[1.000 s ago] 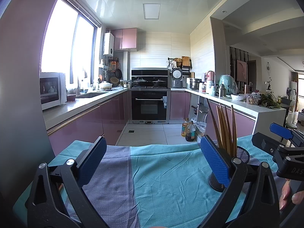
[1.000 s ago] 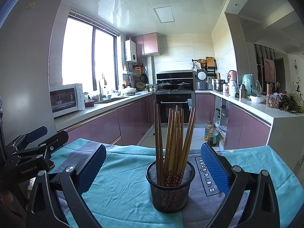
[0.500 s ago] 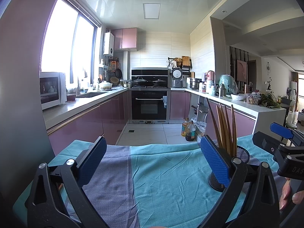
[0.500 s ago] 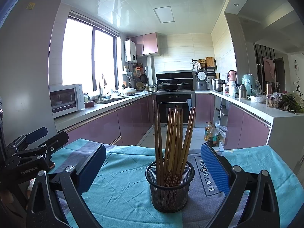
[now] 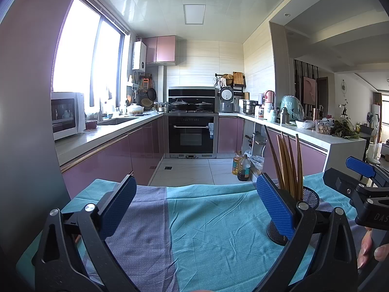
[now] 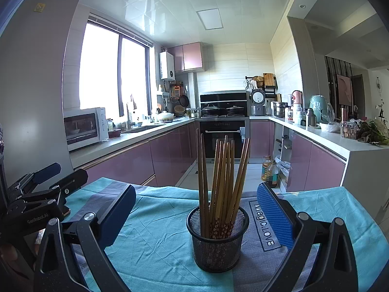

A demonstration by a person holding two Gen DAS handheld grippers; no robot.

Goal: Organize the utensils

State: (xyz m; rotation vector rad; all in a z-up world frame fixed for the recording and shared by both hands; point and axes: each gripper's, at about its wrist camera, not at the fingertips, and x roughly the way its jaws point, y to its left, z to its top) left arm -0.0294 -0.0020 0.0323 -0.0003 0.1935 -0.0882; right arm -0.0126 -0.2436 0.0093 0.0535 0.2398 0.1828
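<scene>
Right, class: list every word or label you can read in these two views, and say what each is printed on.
"Magic LOVE": on the tablecloth.
"GenRobot.AI": on the left gripper body.
"DAS": cut off, on the right gripper body.
Stickers on the fridge and the oven label: too small to read.

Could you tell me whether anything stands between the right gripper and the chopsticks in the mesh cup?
Nothing visible does: the open right gripper faces the chopsticks directly, with only tablecloth before the mesh cup.
</scene>
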